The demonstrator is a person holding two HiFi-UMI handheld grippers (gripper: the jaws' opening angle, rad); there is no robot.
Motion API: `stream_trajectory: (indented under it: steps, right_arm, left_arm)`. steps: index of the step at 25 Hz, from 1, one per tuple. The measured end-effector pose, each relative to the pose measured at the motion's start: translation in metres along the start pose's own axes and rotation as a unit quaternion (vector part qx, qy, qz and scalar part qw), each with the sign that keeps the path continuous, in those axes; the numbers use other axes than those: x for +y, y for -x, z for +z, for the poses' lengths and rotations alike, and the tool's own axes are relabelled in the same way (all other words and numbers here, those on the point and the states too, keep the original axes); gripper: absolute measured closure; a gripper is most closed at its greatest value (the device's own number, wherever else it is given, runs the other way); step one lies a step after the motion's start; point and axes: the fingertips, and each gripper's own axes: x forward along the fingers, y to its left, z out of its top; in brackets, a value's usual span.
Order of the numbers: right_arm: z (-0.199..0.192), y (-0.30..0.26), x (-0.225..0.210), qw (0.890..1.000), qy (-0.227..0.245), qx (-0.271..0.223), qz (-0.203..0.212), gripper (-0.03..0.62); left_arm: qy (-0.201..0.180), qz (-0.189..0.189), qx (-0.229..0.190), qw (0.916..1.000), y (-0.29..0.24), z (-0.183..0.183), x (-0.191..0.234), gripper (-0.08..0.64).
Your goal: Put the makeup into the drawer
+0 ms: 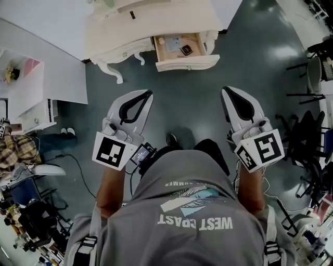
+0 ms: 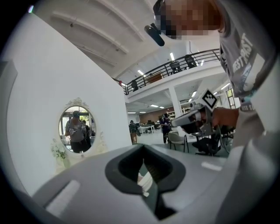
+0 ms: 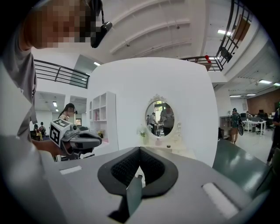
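A cream dressing table (image 1: 130, 31) stands ahead against the white wall, and its drawer (image 1: 186, 61) is pulled open. Inside lie a small dark compact (image 1: 186, 50) and a pale flat item (image 1: 173, 41). A small dark item (image 1: 132, 14) rests on the tabletop. My left gripper (image 1: 150, 92) and right gripper (image 1: 224, 90) are held side by side over the grey floor, well short of the drawer. Both are shut with nothing in them. The left gripper view shows its tips (image 2: 143, 146) meeting. In the right gripper view the tips (image 3: 140, 150) point at the oval mirror (image 3: 159, 117).
A white shelf unit (image 1: 31, 98) stands to the left, with a pair of shoes (image 1: 66, 132) by it. Dark chairs (image 1: 307, 130) line the right side. Cables and clutter (image 1: 26, 218) fill the lower left. Grey floor lies between me and the dressing table.
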Motion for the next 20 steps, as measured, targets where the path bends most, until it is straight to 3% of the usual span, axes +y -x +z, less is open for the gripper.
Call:
stream_trajectory:
  steps: [8,20]
  right_arm:
    - [0.01,-0.074,-0.042,1.0,0.02,0.018,0.016,0.591]
    - [0.045,-0.203,-0.119,0.993,0.04,0.01,0.115,0.591]
  left_arm:
    - [0.019,0.024,0.012,0.9995,-0.038,-0.022,0.057,0.558]
    - [0.029,0.133,0.028,0.9903,-0.113,-0.012,0.144,0.558]
